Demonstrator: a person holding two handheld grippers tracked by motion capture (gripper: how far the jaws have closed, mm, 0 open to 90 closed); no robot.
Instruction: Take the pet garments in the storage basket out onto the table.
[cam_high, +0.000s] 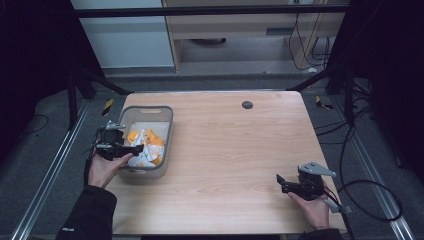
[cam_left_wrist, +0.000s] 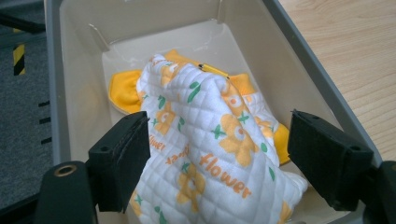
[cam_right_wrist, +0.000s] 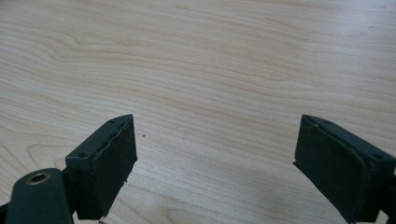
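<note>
Pale wood-grain laminate covers the table (cam_high: 225, 150) in front of you, smooth and matte, with rounded corners and dark floor around it. Nearest you on the right, your right hand (cam_high: 314, 210) holds the right gripper (cam_high: 281, 181) low over bare tabletop near the near right edge; its two flat black jaws stand wide apart with nothing between them, and in the right gripper view only the streaked wood shows through the gap. On the left, your left hand (cam_high: 102, 170) holds the left gripper (cam_high: 140, 148) just inside the near end of a grey plastic bin (cam_high: 169, 131), a rectangular tub with rounded corners, a darker rim and smooth pale inner walls, standing at the left edge of the table. Its jaws are also spread wide, one on each side of a quilted white cloth (cam_left_wrist: 210, 154) printed with orange flowers, green leaves and the word "flower"; the left jaw pad touches the cloth's edge, the right one stands clear of it. That soft, crumpled cloth lies heaped in the bin on a plain orange piece of fabric (cam_left_wrist: 123, 88). Farther off, a small dark round disc (cam_high: 247, 104) sits near the table's far edge.
</note>
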